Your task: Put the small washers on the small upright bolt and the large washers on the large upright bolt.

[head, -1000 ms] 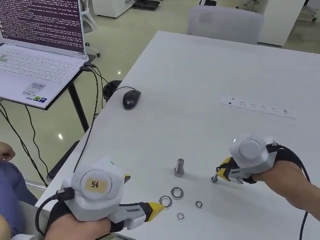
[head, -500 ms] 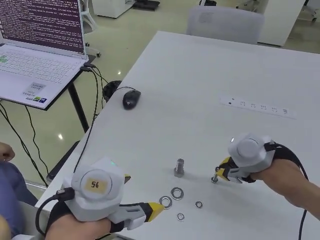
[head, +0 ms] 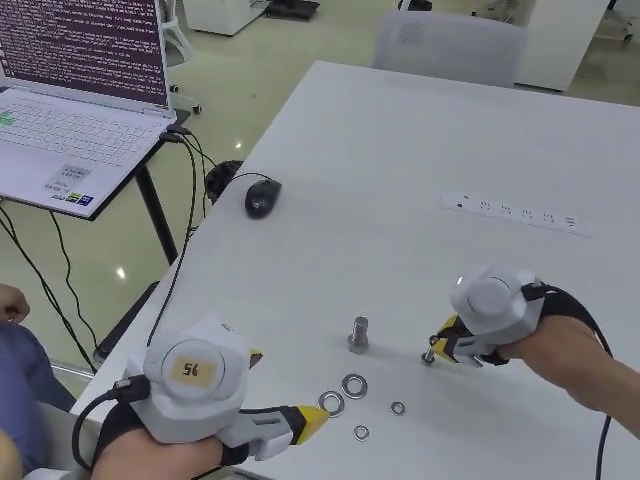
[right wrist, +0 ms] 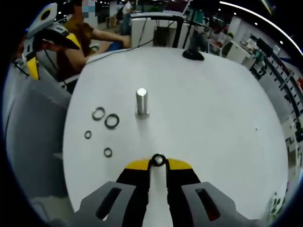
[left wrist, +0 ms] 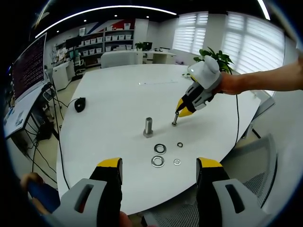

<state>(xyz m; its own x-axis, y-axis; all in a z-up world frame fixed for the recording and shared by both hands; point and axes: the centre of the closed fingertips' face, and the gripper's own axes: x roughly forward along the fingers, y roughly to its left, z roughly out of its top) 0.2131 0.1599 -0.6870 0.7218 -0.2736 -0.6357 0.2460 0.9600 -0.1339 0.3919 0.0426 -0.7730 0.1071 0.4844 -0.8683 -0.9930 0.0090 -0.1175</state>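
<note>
The large upright bolt (head: 358,335) (left wrist: 148,127) (right wrist: 141,101) stands on the white table (head: 400,160). My right gripper (head: 443,345) (right wrist: 158,163) is shut on the small bolt (head: 428,355) (left wrist: 174,120), which touches the table to the right of the large one. Two large washers (head: 353,385) (head: 331,403) and two small washers (head: 398,408) (head: 361,433) lie flat in front of the bolts. My left gripper (head: 305,422) (left wrist: 159,163) is open with nothing in it, just short of the washers at the near table edge.
A black mouse (head: 262,197) lies at the table's left edge. A white power strip (head: 515,215) sits at the far right. A laptop (head: 70,110) stands on a side stand to the left, with cables hanging. A chair (head: 450,45) is behind the table.
My right gripper's body has edged slightly left over the small bolt; the bolt, washers and left gripper stay where they were.
</note>
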